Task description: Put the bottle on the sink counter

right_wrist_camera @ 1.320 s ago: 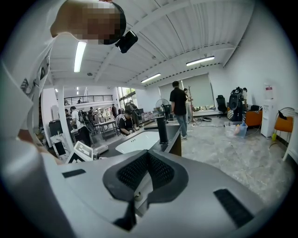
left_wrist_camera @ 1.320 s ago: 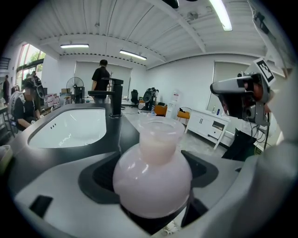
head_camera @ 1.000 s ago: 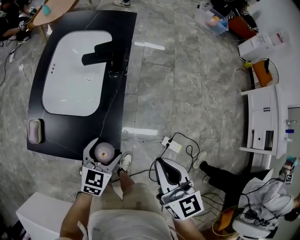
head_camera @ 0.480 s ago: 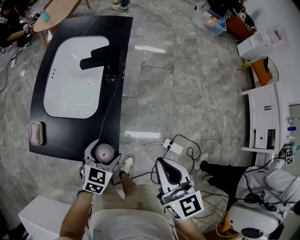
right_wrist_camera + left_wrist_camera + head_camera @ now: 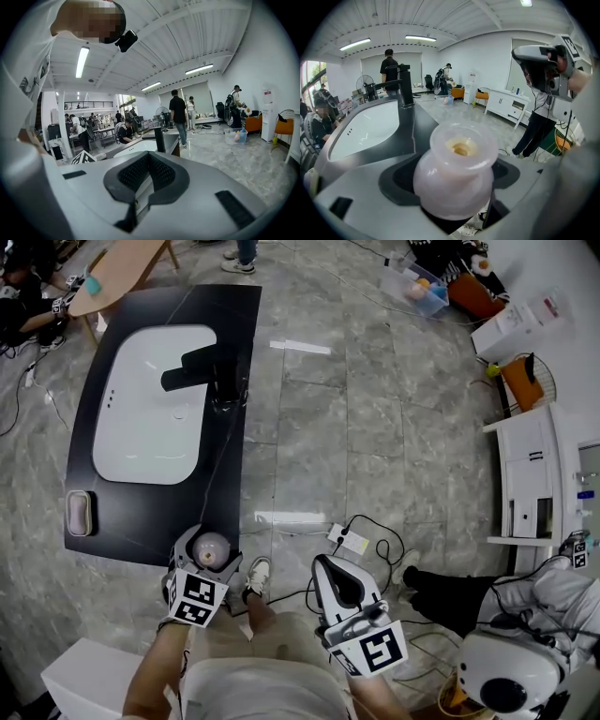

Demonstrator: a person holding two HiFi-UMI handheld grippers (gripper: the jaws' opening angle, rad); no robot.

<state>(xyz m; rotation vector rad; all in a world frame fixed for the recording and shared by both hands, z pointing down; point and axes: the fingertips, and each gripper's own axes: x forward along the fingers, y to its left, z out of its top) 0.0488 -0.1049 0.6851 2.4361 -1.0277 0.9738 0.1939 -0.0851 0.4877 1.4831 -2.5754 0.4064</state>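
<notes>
The left tongs (image 5: 207, 549) clamp the pale bottle (image 5: 457, 173) round its belly, above the near edge of the counter (image 5: 239, 381). The right tongs (image 5: 328, 570) are closed on nothing. Released this close to the edge, the rounded bottle could tip off onto the floor (image 5: 375, 427). The counter is dark and glossy around a white basin (image 5: 150, 409), and the room is a large, busy workshop with a grey stone floor.

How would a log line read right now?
left tongs: shut on pale pink translucent bottle | right tongs: shut, empty | bottle: at black sink counter's near edge
</notes>
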